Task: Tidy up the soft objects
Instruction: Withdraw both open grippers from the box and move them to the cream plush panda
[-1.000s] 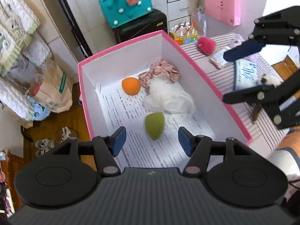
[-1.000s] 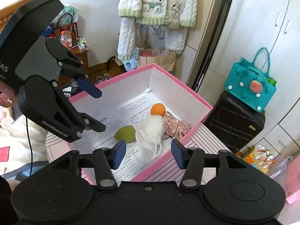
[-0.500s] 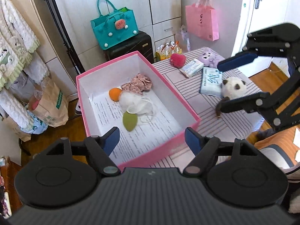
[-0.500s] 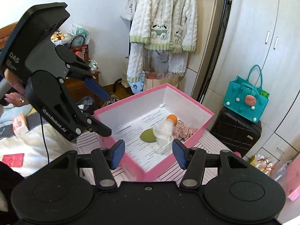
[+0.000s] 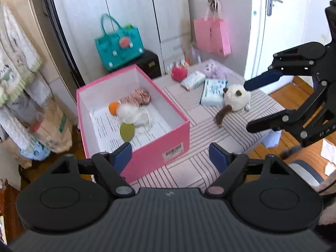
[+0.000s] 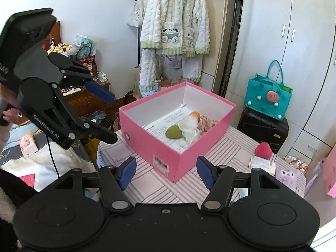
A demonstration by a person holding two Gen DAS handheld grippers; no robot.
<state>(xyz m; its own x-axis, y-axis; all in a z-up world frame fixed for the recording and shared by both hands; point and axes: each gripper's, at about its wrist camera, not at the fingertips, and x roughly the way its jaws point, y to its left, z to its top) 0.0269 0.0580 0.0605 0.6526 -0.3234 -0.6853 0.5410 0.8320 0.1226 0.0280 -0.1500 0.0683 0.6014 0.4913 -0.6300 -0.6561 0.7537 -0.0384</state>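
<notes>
In the left wrist view, the left gripper [image 5: 170, 154] hangs over the bench [image 5: 195, 168] with jaws just widened, spread and empty. The pink box [image 5: 159, 155] sits just ahead-left. The plush cat [image 5: 236, 100] lies ahead-right, tail toward the camera, nearest the right gripper [image 5: 254, 105], also spread, empty.

In the right wrist view, the red plush [image 6: 263, 150] lies ahead-right; box contents sit mid-frame.
</notes>
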